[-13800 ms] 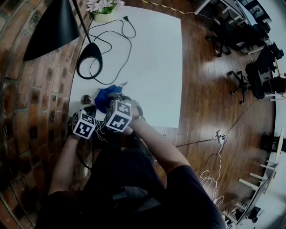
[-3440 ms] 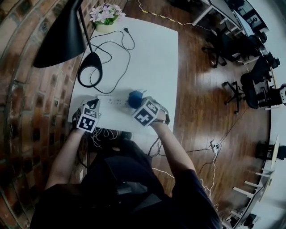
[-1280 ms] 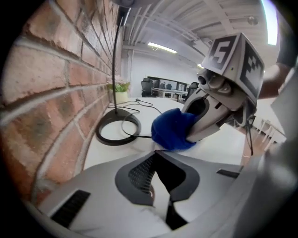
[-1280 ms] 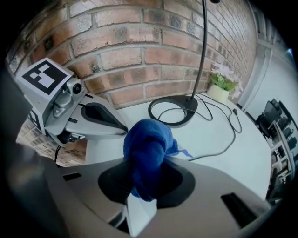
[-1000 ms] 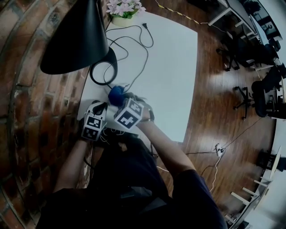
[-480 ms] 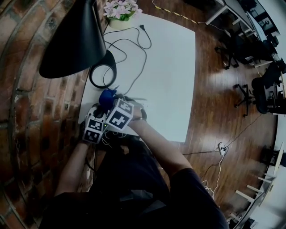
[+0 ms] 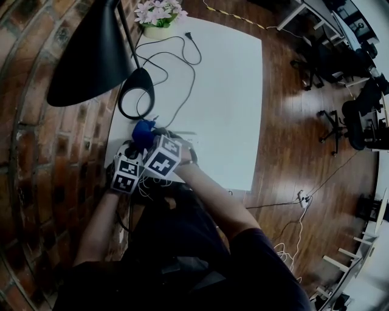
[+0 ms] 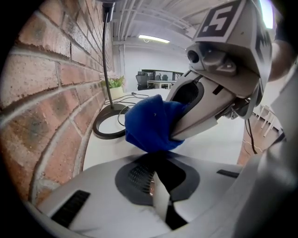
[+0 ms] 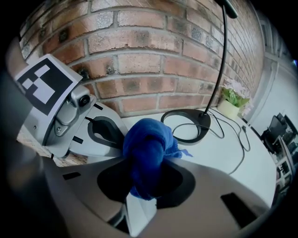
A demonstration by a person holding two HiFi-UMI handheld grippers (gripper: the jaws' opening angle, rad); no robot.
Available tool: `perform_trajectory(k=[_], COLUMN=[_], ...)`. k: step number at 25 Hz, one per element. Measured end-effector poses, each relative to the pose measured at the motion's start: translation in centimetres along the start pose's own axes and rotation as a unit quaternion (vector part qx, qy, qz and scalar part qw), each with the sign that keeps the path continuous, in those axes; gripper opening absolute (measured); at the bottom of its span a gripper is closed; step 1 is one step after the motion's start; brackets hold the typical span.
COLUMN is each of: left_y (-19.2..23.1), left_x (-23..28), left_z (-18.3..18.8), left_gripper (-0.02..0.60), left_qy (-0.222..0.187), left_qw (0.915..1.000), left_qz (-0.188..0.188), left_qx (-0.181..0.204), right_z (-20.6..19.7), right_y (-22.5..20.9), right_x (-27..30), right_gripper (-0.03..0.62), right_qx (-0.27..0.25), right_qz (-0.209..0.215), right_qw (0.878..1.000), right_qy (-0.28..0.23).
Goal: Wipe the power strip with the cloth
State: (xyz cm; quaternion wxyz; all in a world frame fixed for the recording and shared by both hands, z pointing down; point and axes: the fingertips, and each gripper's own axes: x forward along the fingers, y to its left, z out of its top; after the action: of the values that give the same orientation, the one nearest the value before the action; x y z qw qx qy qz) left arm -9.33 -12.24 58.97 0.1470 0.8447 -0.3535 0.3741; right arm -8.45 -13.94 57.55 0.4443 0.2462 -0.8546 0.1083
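Note:
A bunched blue cloth (image 7: 143, 130) sits near the white table's (image 7: 225, 91) left front edge, and my right gripper (image 7: 149, 136) is shut on it. In the right gripper view the cloth (image 9: 146, 148) bulges up between the jaws. My left gripper (image 7: 129, 150) stands just left of it, almost touching. Its jaws (image 8: 160, 197) are shut, with nothing visible between them. The cloth (image 8: 149, 123) hangs right in front of it. Only a short white end of the power strip (image 7: 187, 138) shows to the right of the grippers; they hide the rest.
A black lamp's ring base (image 7: 137, 91) stands on the table just beyond the cloth, with its shade (image 7: 91, 54) overhead. A black cable (image 7: 176, 61) loops towards a flowerpot (image 7: 157, 12) at the far edge. A brick wall (image 7: 36, 152) runs along the left.
My right gripper has carried the cloth to the left, up close to the left gripper. The left gripper has stayed in place.

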Motion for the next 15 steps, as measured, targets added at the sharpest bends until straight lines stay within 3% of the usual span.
perform_trajectory(k=[5, 15], left_y=[0.1, 0.2], left_x=[0.2, 0.1], left_z=[-0.2, -0.2], left_gripper=[0.008, 0.009], left_qy=[0.002, -0.001], left_qw=[0.9999, 0.9998], left_qz=[0.009, 0.017], left_qx=[0.009, -0.011], right_z=[-0.2, -2.4], right_y=[-0.2, -1.1], right_x=[-0.2, -1.7], right_gripper=[0.104, 0.104], right_qx=[0.008, 0.019], right_qz=[0.001, -0.017], right_qw=[1.000, 0.999], right_qy=[-0.008, -0.024])
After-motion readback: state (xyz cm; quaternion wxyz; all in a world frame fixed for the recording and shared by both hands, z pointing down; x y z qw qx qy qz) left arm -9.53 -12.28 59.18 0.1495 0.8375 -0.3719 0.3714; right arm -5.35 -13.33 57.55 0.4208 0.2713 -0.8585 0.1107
